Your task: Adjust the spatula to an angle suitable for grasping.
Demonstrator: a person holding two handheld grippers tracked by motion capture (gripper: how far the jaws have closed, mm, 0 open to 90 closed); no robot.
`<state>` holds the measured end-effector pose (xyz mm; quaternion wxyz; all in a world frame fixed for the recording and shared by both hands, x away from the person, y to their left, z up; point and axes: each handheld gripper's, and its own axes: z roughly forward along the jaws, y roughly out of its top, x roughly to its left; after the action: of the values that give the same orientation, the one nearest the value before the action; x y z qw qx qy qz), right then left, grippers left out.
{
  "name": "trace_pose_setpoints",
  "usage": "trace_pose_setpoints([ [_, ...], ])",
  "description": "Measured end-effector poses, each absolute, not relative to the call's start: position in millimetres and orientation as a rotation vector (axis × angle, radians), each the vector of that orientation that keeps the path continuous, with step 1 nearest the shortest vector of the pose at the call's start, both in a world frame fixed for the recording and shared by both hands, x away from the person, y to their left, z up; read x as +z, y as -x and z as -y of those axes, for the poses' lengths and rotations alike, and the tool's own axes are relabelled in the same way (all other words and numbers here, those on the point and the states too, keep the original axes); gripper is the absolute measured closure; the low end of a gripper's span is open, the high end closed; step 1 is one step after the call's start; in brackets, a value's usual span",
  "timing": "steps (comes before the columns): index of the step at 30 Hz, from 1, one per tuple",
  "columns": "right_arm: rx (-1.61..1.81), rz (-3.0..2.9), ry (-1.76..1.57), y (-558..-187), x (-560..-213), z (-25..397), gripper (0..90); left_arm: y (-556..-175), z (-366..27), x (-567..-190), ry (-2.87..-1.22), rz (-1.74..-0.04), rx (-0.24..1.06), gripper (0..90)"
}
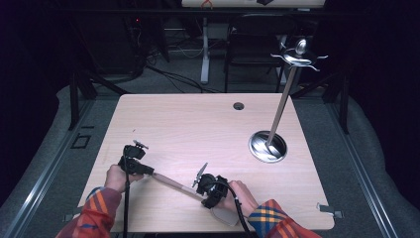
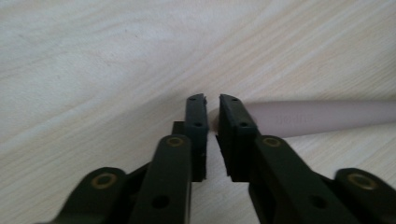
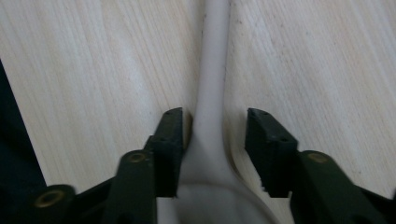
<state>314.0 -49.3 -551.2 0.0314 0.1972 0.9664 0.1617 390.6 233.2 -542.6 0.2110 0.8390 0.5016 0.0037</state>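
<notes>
1. Spatula [image 1: 173,183], beige, is lying flat on the table [image 1: 198,124] near its front edge.
2. Left gripper [image 2: 211,103]: fingers nearly closed, empty, beside the handle tip.
3. Right gripper [image 3: 215,119]: fingers are being held open astride the neck, ungripped.
4. Lifting is judged not yet begun; utensil stand [image 1: 269,144] well apart.

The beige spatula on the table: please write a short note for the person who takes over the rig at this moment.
Left gripper: jaws nearly closed at the handle tip of the beige spatula; a real grip cannot be told.
Right gripper: open, its jaws on both sides of the neck near the blade, not clamped.
The spatula lies flat on the table; the metal stand with hooks stands far right.
Done: both grippers placed. Left: grip and lift, probably toward the stand.
</notes>
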Motion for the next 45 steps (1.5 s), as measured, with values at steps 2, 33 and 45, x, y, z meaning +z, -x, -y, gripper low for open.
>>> trace_pose_setpoints([
  [2, 0.488, -2.974, -0.588, -314, -550, 46, 67.2, -392, -238, -539, -2.302, -1.414, 0.032, 61.9],
  [33, 0.575, -2.820, -0.767, -328, -524, 105, 75.8, -381, -265, -527, -2.225, -1.450, 0.096, 15.5],
  [45, 0.521, -2.757, -0.920, -335, -519, 177, 75.8, -378, -261, -528, -2.246, -1.428, 0.075, 14.6],
])
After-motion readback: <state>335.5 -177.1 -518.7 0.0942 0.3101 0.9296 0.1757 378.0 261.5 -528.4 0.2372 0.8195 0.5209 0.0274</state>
